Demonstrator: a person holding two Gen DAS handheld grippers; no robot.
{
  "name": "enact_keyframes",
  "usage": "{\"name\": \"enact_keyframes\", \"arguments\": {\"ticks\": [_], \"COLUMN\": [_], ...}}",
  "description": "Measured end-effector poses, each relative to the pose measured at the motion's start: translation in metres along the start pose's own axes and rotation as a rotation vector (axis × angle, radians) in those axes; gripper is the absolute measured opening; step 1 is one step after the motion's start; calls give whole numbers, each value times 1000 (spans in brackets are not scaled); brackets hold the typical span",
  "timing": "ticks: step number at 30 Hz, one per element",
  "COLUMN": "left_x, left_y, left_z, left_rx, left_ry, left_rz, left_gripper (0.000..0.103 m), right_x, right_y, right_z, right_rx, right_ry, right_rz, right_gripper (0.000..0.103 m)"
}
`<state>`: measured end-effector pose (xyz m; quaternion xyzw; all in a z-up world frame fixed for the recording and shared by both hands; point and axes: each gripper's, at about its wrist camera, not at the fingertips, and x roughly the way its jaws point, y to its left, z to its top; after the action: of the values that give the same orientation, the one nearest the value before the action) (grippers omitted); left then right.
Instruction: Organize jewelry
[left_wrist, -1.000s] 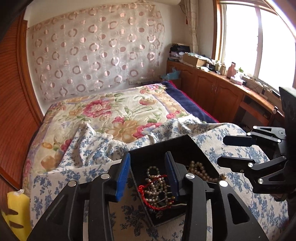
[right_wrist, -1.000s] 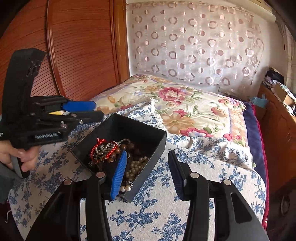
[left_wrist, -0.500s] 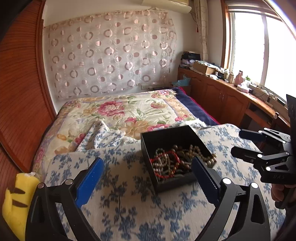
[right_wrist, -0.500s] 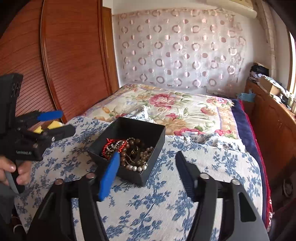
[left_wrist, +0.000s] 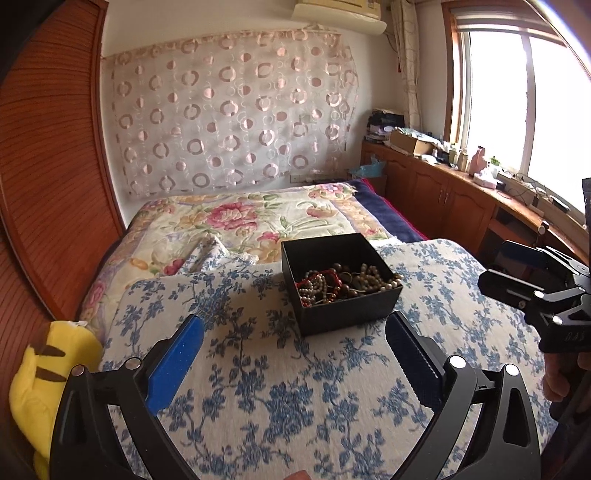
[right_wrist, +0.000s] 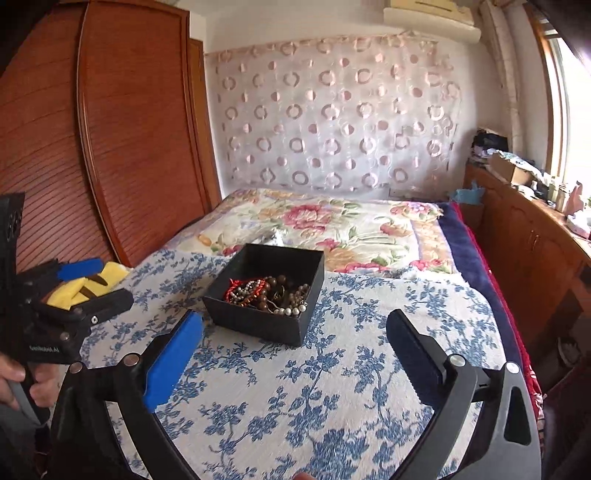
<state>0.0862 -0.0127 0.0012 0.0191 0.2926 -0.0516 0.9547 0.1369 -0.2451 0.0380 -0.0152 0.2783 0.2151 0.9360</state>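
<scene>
A black open box stands on the blue-flowered cloth. It holds a heap of jewelry: pearl strands, brown beads and a red cord. The box and its jewelry also show in the right wrist view. My left gripper is open and empty, held back from the box's near side. My right gripper is open and empty, also back from the box. Each gripper shows in the other's view, the right one at right and the left one at left.
A floral quilt covers the bed behind the box. A yellow plush toy lies at the left edge. A wooden wardrobe stands left, and a cluttered wooden cabinet runs under the window at right.
Both grippers have drawn back from the box and opened wide. The left one was over the jewelry a second ago; the right one was at the box's edge. Jewelry stays in the box.
</scene>
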Motion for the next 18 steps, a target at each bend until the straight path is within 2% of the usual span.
{"name": "enact_keyframes", "arguments": {"ticks": [11, 18], "left_x": [-41, -54], "left_y": [-4, -6], "left_z": [-6, -10], "left_rx": [-16, -27], "left_ry": [-57, -86], "left_rz": [41, 42], "left_gripper": [95, 95], "right_x": [-48, -55], "right_y": [2, 4], "right_z": [-12, -20], "right_rx": [54, 63], "right_ry": [-97, -109], "right_rz": [-67, -82], "right_gripper": [100, 100]}}
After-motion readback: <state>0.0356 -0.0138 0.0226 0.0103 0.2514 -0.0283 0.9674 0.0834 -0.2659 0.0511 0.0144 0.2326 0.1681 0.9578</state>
